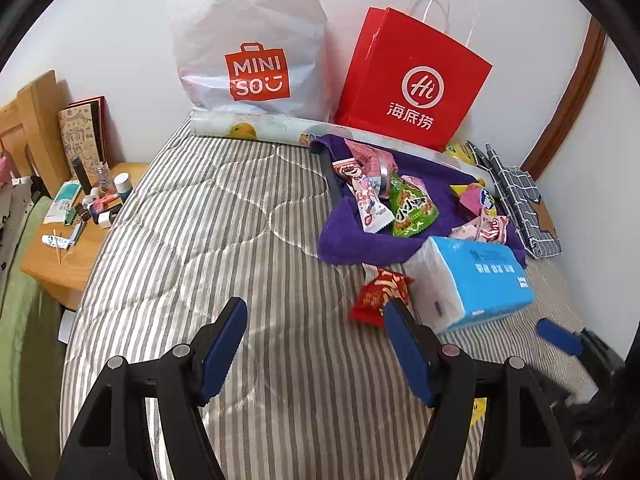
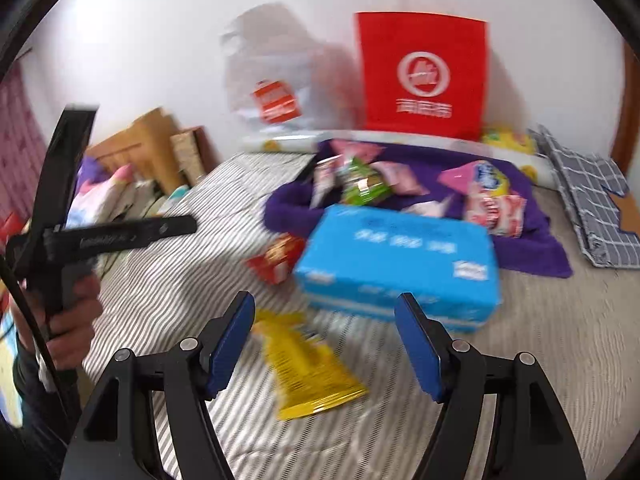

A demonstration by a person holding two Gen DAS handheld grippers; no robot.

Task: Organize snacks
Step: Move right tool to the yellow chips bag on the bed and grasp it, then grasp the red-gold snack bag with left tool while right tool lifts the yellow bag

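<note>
Snacks on purple towel

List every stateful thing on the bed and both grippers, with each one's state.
left gripper: open, empty
right gripper: open, empty, above the yellow packet
yellow packet: lying flat on the striped bedding, blurred
red snack packet: lying beside the tissue pack
tissue pack: lying on its side
green snack packet: sealed, on the purple towel
red paper bag: upright against the wall
white plastic bag: upright

Grey-striped bedcover, purple towel, red paper bag, blue tissue pack, yellow snack packet
</note>
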